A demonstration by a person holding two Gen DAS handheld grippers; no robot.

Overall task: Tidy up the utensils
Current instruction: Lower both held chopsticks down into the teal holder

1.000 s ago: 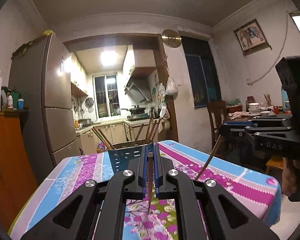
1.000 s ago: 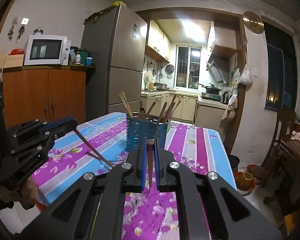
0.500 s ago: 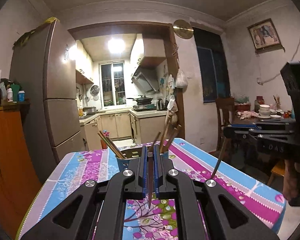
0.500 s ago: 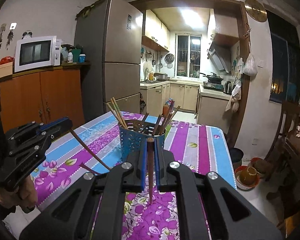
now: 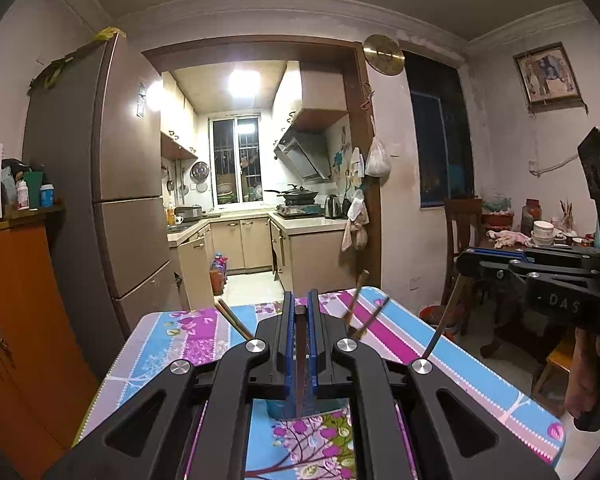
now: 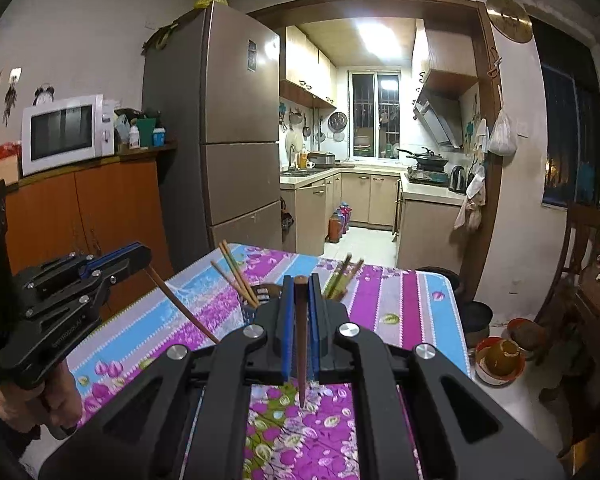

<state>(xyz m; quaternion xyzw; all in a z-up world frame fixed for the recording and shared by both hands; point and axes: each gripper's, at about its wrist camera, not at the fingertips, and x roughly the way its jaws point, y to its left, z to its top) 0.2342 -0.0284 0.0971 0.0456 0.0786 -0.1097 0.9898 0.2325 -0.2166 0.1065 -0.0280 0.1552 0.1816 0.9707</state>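
My left gripper (image 5: pixel 300 312) is shut on a brown chopstick (image 5: pixel 300 364) that points down between its blue pads. My right gripper (image 6: pixel 299 284) is shut on another brown chopstick (image 6: pixel 301 340), also tip down. A blue perforated utensil holder (image 6: pixel 256 306) with several chopsticks (image 6: pixel 236 276) stands on the floral tablecloth (image 6: pixel 384 304), mostly hidden behind both grippers; its base shows in the left wrist view (image 5: pixel 280 408). The right gripper shows in the left wrist view (image 5: pixel 466 262), its chopstick (image 5: pixel 446 312) hanging down. The left gripper shows in the right wrist view (image 6: pixel 142 256) with its chopstick (image 6: pixel 180 304).
A fridge (image 6: pixel 236 128) and an orange cabinet (image 6: pixel 88 216) with a microwave (image 6: pixel 66 132) stand left of the table. A wooden chair (image 5: pixel 464 232) and a cluttered side table (image 5: pixel 540 236) are at the right. Bowls (image 6: pixel 500 360) sit on the floor.
Both grippers have risen and come closer above the utensil holder, which has slid down behind the fingers in both views. Both still hold their chopsticks.
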